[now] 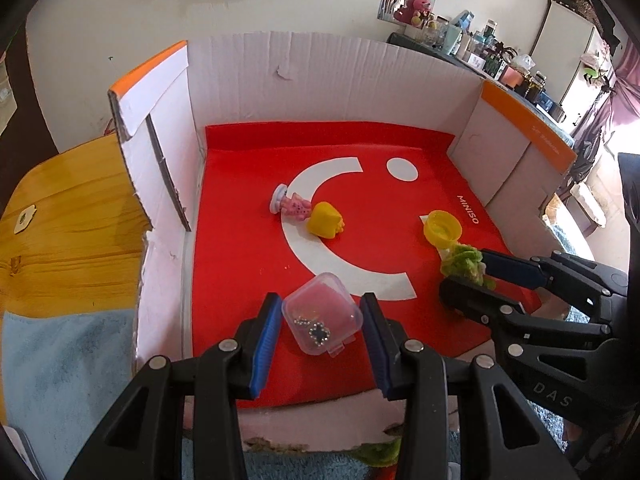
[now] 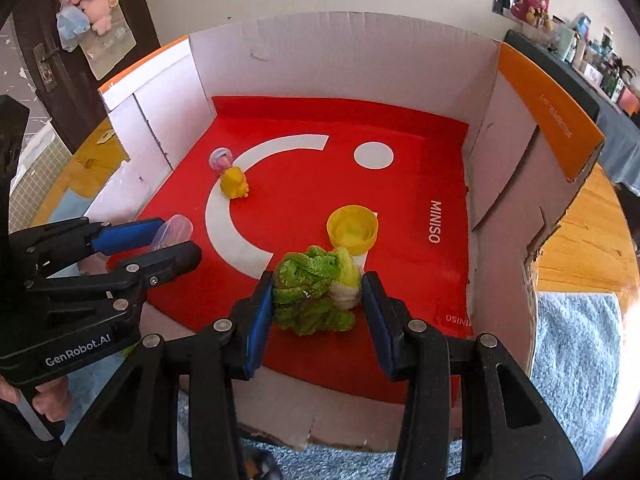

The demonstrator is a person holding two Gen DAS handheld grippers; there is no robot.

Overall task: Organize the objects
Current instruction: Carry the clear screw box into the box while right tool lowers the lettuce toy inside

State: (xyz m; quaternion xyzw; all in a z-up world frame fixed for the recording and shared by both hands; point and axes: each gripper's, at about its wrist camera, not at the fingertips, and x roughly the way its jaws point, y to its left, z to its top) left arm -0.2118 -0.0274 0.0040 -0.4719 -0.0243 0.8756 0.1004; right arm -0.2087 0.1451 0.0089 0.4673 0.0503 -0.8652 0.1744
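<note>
A small clear plastic case (image 1: 320,314) with dark beads inside sits tilted between the blue pads of my left gripper (image 1: 320,300), which is shut on it low over the red mat (image 1: 240,248). The right wrist view shows that gripper (image 2: 180,236) at the left with the case (image 2: 174,230). My right gripper (image 2: 316,280) is shut on a green toy lettuce (image 2: 314,292), also seen in the left wrist view (image 1: 464,272) at the right with the lettuce (image 1: 462,262). Behind the lettuce lies a yellow cap (image 2: 352,230), open side up.
A yellow toy (image 1: 326,220) and a pink figurine (image 1: 290,204) lie together at the mat's middle left. White cardboard walls (image 1: 320,80) with orange flaps ring the mat. A wooden table (image 1: 68,240) and blue towel (image 2: 576,352) lie outside.
</note>
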